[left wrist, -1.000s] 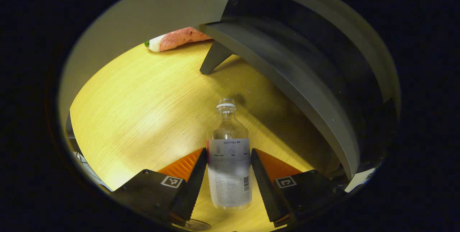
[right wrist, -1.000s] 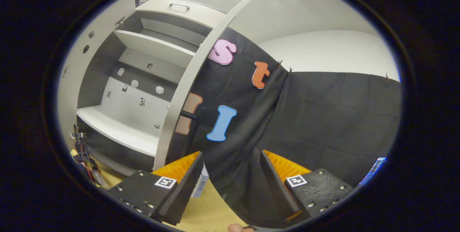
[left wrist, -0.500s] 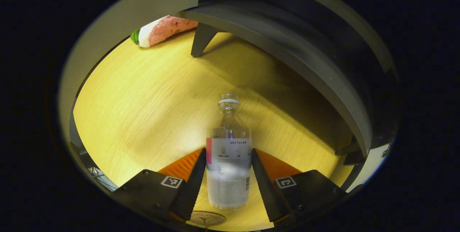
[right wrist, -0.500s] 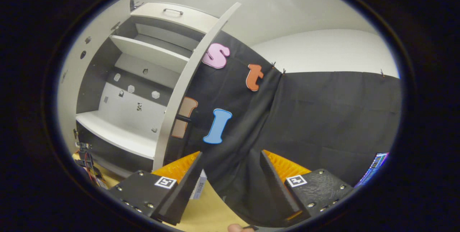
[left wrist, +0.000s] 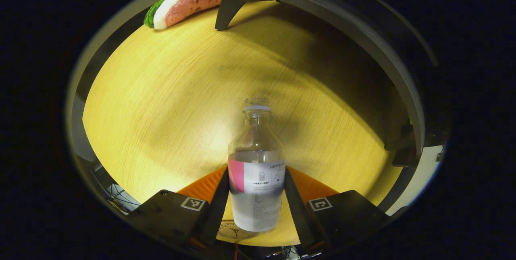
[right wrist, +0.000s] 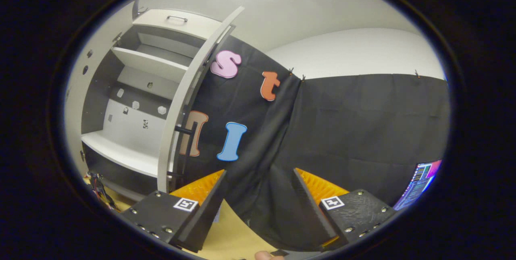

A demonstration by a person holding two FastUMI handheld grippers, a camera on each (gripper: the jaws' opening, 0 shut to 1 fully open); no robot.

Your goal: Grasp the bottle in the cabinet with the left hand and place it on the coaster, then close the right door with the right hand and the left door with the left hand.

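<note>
Wood worktop (left wrist: 169, 102) below: your left gripper (left wrist: 256, 207) clamps the clear bottle (left wrist: 256, 171) just over the coaster (left wrist: 229, 229), so lower and release; right gripper (right wrist: 258, 203) spread empty near the right door (right wrist: 181, 98).

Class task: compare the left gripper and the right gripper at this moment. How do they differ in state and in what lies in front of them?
The left gripper is shut on the bottle; the right gripper is open and holds nothing.
The left gripper looks down at the wooden table, the bottle above the coaster; the right gripper faces the open cabinet and its right door.
Both grippers carry square markers.
</note>
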